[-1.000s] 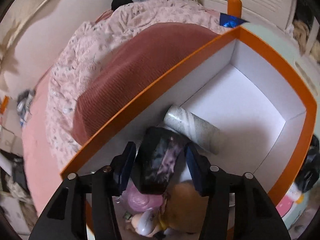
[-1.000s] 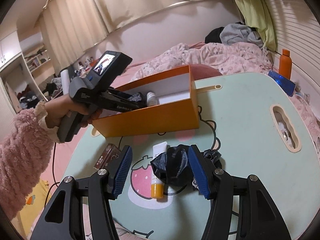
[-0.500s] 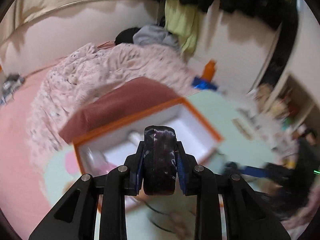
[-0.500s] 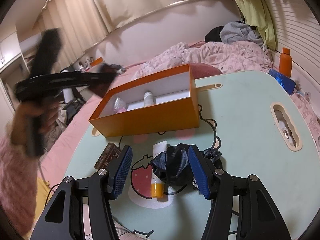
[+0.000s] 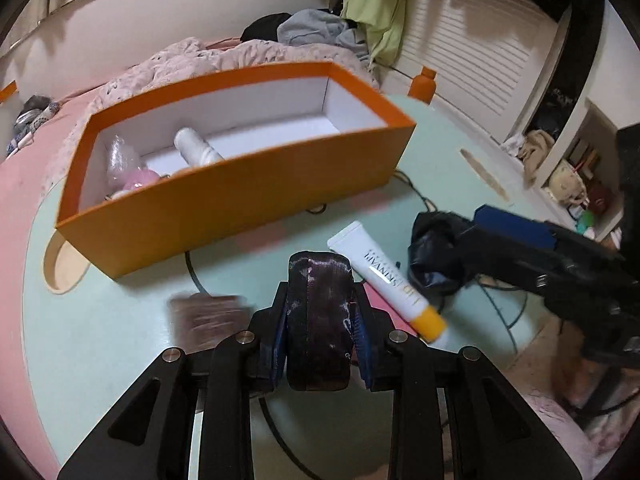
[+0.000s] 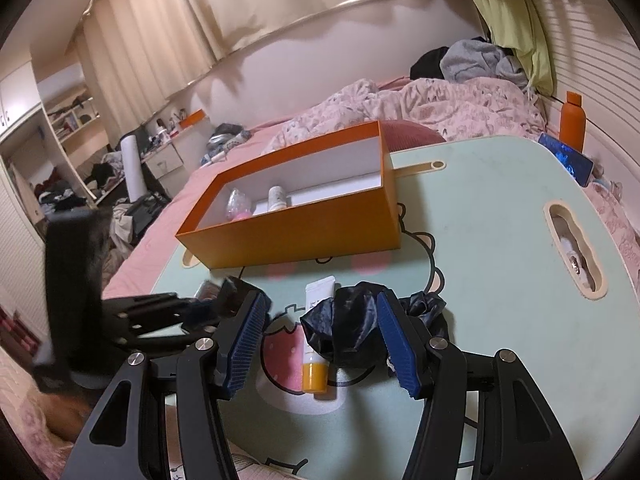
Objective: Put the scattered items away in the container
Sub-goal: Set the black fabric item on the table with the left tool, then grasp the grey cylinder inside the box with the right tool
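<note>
Rectangular orange cardboard box (image 5: 224,200)

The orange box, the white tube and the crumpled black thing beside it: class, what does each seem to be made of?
Orange box: probably stiff card, matte orange outside and white inside, with thin straight walls and sharp corners.
White tube: likely soft plastic, smooth with a slight sheen, flat crimped end and orange cap.
Crumpled black thing: thin glossy film or satin-like cloth; its creases catch light, but which one is unclear.
</note>
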`<state>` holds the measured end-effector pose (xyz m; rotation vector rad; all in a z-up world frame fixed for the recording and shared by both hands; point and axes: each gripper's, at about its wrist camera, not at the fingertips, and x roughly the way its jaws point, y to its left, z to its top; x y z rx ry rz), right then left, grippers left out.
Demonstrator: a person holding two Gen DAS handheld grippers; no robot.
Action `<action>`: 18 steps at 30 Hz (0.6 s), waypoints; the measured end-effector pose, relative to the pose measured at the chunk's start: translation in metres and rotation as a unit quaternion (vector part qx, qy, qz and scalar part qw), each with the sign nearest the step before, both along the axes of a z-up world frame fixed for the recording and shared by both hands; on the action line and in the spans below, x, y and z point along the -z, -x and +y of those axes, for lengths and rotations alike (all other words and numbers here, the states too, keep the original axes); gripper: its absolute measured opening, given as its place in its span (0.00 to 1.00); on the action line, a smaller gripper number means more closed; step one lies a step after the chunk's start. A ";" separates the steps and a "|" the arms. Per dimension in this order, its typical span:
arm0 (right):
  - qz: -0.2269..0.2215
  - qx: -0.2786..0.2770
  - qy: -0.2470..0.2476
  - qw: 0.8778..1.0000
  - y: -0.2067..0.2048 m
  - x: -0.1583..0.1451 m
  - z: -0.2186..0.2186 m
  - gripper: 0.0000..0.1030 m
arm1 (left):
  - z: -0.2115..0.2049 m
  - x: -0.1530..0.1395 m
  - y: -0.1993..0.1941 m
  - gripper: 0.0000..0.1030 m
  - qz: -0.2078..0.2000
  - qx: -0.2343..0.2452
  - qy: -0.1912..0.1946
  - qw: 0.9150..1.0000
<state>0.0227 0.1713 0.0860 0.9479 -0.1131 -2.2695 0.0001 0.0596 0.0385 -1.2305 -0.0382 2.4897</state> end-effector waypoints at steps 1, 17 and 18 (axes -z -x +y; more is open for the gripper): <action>-0.001 0.000 0.000 1.000 0.000 0.000 0.000 0.57 | 0.000 0.001 0.001 0.29 -0.001 -0.002 -0.001 1.000; 0.014 0.001 0.005 1.000 0.000 -0.009 0.002 0.57 | -0.078 -0.029 -0.067 0.66 0.127 -0.133 -0.110 0.977; 0.016 -0.001 0.006 1.000 0.002 -0.012 0.001 0.57 | -0.084 -0.025 -0.068 0.66 0.122 -0.150 -0.107 0.975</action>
